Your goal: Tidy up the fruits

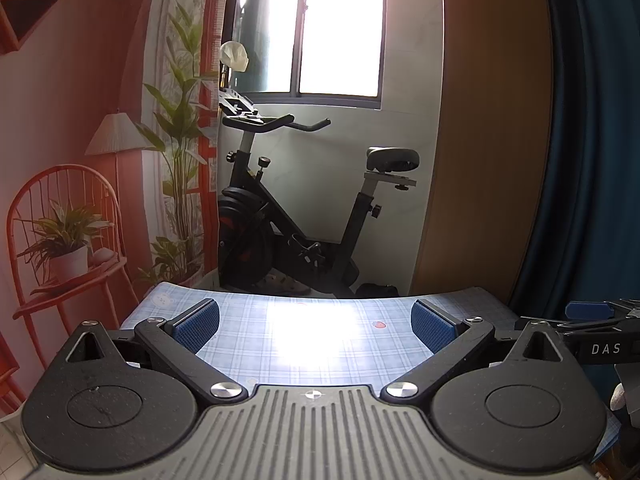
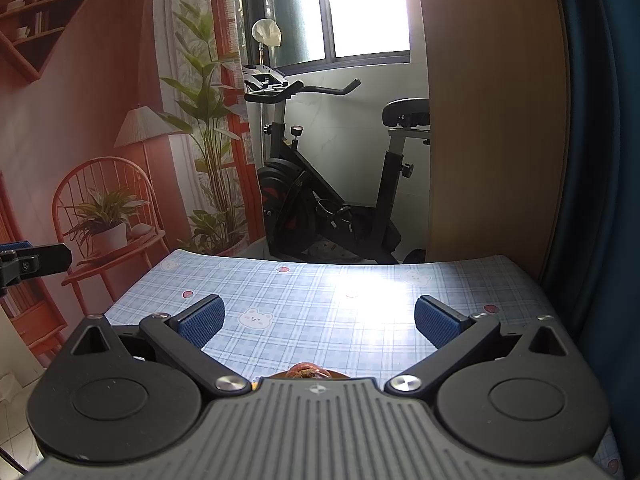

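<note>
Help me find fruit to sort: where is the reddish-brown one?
In the right wrist view, the reddish-brown fruit peeks over the right gripper body's front edge, on the plaid tablecloth, centred below the open fingers.

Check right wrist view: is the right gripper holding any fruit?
No, the right gripper is open over bare tablecloth; a reddish-brown fruit peeks out below it.

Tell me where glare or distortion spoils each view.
Left wrist view: the window is blown out white, and its glare washes out the plaid on the tablecloth between the open left claw; the fisheye bows the table edge. Right wrist view: the same glare patch lies right of centre, ahead of the open right claw; a reddish fruit is mostly hidden.
</note>
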### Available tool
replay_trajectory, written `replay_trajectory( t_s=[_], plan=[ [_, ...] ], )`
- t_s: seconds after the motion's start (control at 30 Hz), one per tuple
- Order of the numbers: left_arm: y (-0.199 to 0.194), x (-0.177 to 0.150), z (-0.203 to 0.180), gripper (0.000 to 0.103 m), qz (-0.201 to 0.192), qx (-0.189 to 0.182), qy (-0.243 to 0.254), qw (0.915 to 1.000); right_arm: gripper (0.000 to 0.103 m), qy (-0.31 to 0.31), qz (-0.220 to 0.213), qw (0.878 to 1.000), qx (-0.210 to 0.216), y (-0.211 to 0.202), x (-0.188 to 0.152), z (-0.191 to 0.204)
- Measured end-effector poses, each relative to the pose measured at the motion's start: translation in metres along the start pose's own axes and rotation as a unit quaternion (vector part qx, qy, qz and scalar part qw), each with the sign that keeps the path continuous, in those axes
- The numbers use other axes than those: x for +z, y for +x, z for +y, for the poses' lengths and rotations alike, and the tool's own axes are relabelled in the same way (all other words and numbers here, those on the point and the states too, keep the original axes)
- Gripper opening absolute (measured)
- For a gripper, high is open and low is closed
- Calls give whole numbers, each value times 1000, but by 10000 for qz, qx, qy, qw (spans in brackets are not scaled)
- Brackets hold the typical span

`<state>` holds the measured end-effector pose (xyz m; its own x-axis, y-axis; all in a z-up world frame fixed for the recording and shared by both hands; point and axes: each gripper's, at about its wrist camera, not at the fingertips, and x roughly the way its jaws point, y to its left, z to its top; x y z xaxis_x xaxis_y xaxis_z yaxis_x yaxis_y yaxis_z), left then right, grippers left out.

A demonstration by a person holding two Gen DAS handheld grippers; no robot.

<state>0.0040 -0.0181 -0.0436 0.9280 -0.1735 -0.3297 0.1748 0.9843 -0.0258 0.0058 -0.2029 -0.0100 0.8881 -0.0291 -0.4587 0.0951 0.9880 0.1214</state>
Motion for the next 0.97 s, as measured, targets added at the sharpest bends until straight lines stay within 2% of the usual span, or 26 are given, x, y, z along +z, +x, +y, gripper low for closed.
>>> replay_trajectory(
  t_s=[0.97],
  plan=[
    [0, 1, 6, 103, 35, -34, -11, 10000, 103, 19, 1, 10000, -1, -1, 0, 0]
  ],
)
